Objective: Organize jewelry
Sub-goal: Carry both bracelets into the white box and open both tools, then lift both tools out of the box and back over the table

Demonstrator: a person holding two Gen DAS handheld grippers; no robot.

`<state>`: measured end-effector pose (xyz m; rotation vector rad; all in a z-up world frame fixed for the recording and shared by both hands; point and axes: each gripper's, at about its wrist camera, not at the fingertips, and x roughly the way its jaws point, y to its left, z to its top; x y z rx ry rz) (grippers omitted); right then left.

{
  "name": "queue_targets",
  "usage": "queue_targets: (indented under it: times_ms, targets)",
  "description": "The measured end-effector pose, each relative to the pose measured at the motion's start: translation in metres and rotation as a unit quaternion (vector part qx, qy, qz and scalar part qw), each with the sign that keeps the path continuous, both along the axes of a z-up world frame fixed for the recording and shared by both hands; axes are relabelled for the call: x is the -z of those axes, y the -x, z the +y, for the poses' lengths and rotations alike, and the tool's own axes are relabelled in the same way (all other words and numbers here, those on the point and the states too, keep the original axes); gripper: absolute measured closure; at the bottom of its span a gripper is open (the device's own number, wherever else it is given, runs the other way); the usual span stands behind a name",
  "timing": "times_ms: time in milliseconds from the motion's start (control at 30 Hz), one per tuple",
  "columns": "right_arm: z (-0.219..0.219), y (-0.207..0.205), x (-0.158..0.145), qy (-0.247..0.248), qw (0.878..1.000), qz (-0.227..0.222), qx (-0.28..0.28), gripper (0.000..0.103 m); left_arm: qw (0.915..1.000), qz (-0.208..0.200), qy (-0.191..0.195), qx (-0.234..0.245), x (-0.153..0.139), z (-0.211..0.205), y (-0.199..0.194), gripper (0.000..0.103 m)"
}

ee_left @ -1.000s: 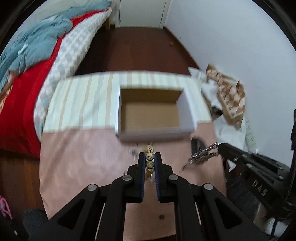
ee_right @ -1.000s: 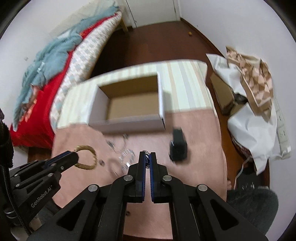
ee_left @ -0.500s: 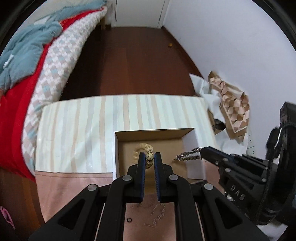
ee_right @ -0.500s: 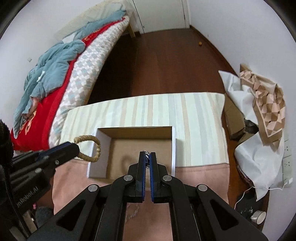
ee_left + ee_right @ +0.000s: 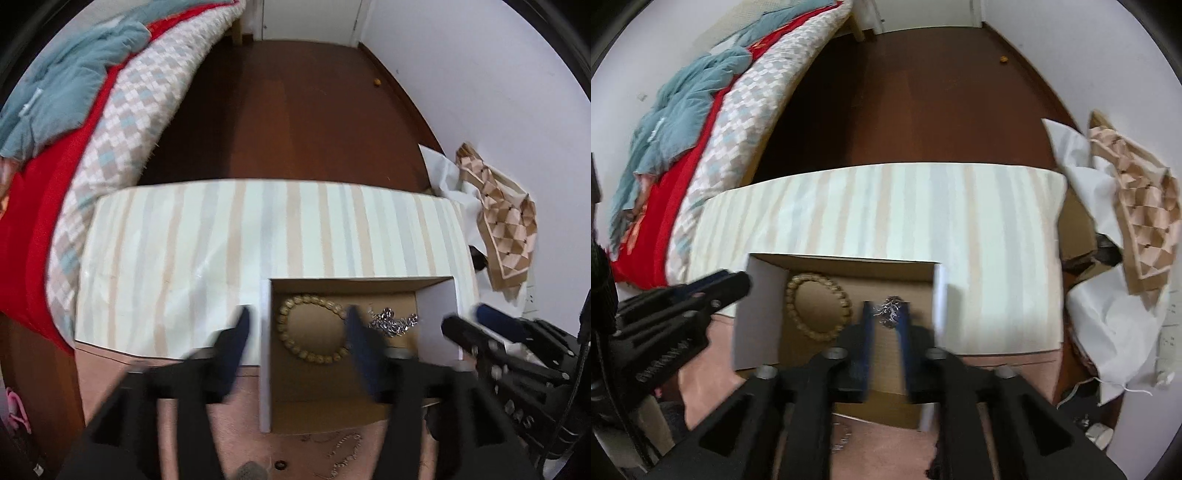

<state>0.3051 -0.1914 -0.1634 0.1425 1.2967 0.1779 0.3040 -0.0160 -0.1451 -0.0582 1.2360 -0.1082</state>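
Two grippers: both over the cardboard box [image 5: 436, 306], both spread apart and holding nothing.
Left gripper [image 5: 297, 328]: fingers [image 5: 236, 343] wide apart, straddling the box's left wall; touching nothing, as far as the blur lets one tell.
Right gripper [image 5: 885, 325]: fingers [image 5: 866, 332] parted, the silver chain [image 5: 890, 314] loose between the tips.
Bead bracelet [image 5: 314, 328]: flat on the box floor, left side.
Silver chain: heaped just right of the bracelet.
Box: on the tabletop [image 5: 184, 240], across the striped and pink covers.
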Motion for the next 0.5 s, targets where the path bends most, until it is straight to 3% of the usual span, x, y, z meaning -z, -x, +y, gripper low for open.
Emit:
queue_targets:
  times_ms: [67, 100, 200, 300, 500]
  targets:
    - [-0.003, 0.005, -0.003, 0.014, 1.000, -0.005, 0.004, 0.033, 0.9996, -0.020, -0.020, -0.004, -0.007, 0.003, 0.008, 0.032]
    - [-0.004, 0.009, -0.005, 0.025, 1.000, -0.010, 0.004, 0.025, 0.9994, -0.024, -0.026, -0.005, -0.008, 0.004, 0.009, 0.030]
    - [-0.004, 0.021, -0.011, 0.064, 0.998, -0.023, 0.004, 0.017, 0.9977, -0.041, -0.053, -0.014, -0.013, 0.009, 0.022, 0.004]
    - [0.000, 0.034, -0.012, 0.107, 0.994, -0.035, 0.005, 0.003, 0.9959, -0.052, -0.071, -0.019, -0.013, 0.013, 0.035, 0.000]
    - [0.000, 0.053, 0.000, 0.111, 0.993, -0.028, 0.024, 0.001, 0.9936, -0.067, -0.086, -0.027, -0.014, 0.019, 0.056, 0.000]
